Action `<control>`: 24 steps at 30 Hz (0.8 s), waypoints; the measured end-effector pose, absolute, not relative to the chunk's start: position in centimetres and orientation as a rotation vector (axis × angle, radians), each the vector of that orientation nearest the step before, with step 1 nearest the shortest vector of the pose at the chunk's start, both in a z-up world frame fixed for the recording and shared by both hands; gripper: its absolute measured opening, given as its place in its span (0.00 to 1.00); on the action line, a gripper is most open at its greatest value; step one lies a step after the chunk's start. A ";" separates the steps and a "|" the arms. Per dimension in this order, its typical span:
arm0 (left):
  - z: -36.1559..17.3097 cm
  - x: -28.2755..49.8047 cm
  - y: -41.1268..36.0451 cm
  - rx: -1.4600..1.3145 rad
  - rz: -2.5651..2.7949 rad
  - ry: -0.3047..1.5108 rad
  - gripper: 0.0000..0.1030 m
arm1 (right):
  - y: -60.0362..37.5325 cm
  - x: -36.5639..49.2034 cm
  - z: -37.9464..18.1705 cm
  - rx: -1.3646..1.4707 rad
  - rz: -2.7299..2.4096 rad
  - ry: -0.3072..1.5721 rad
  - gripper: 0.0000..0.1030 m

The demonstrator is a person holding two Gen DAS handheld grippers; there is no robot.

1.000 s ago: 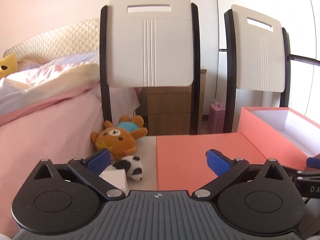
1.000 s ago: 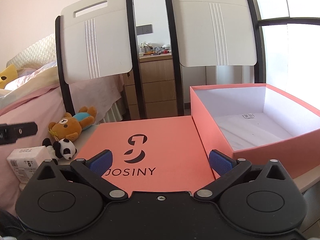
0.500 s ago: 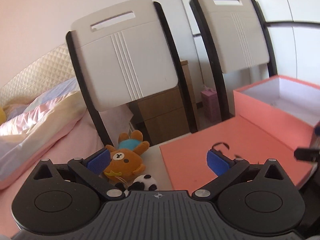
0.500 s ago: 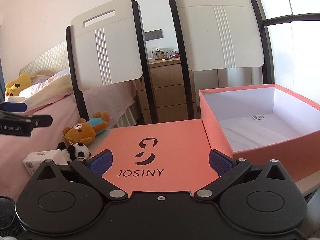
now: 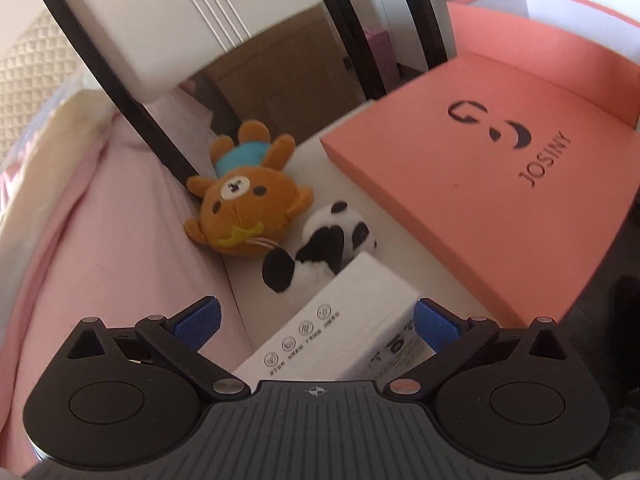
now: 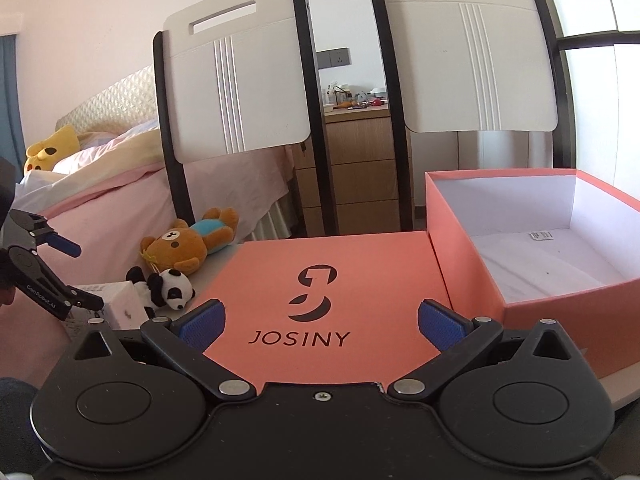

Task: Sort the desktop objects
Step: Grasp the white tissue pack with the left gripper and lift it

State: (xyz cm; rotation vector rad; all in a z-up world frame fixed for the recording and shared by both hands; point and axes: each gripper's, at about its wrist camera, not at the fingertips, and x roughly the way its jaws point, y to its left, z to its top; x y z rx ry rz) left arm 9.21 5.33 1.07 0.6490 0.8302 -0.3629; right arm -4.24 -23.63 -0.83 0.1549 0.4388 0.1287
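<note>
White carton (image 5: 340, 320) with printed icons lies on the tabletop (image 5: 316, 152) directly under the left claw (image 5: 316, 320), between its spread blue pads, neither of which touches it. The panda toy (image 5: 320, 244) lies against the carton's far end, and the brown bear toy (image 5: 244, 204) lies just beyond the panda, touching it, beside the pink bed cover (image 5: 100, 220). The coral lid (image 5: 480, 184) printed JOSINY lies flat, just right of the carton.

The right wrist view alone shows the open coral box (image 6: 560, 300) touching the lid's right edge, its white inside holding only a small label. There the right claw (image 6: 320, 322) hangs wide open over the lid's near edge, holding nothing, well apart from the carton. That view also shows the left claw from the side, over the carton. Two white chair backs (image 6: 236, 88) stand behind the lid.
</note>
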 end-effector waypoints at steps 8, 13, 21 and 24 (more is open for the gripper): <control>-1.2 11.6 6.7 0.712 -0.531 1.039 1.00 | -23.5 -3.9 -1.2 0.139 0.130 0.465 1.00; -2.5 12.7 6.5 0.724 -0.527 1.082 1.00 | -23.7 -4.0 -1.3 0.134 0.133 0.469 1.00; -3.8 12.8 5.9 0.739 -0.482 1.172 0.91 | -24.4 -4.4 -1.1 0.153 0.132 0.463 1.00; -3.7 12.7 5.8 0.730 -0.454 1.184 0.84 | -24.6 -4.5 -1.1 0.160 0.133 0.460 1.00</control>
